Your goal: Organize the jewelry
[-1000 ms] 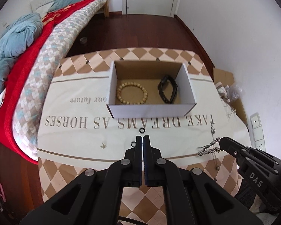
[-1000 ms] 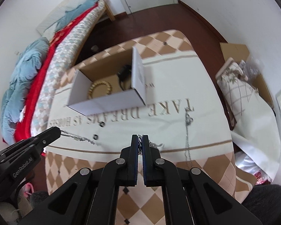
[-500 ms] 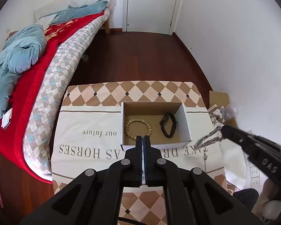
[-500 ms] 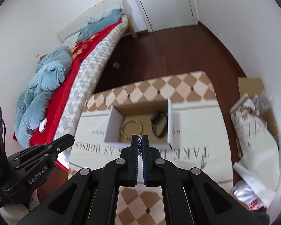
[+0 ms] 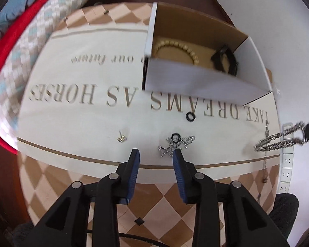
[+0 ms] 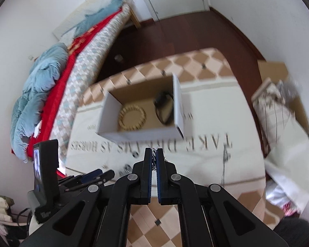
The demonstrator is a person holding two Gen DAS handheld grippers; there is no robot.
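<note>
Jewelry is waiting on the counter point(image 5: 76, 113): the left gripper point(image 5: 156, 156), fingers just opening with nothing between them, is hovering near a tangled chain point(image 5: 175, 144), while the right gripper point(image 6: 153, 154) is pinching a silver chain point(image 5: 278, 140) bound for the far box point(image 5: 195, 82).

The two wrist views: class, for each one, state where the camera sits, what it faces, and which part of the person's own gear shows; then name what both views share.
Left wrist: sits behind the left gripper, looking steeply down at loose rings and a small chain on the tablecloth; its open fingers show, and the right gripper's tip at the right edge, pinching a silver chain.
Right wrist: sits behind the shut right gripper, facing table, bed and door.
Shared: the cardboard box holding a bead bracelet.
</note>
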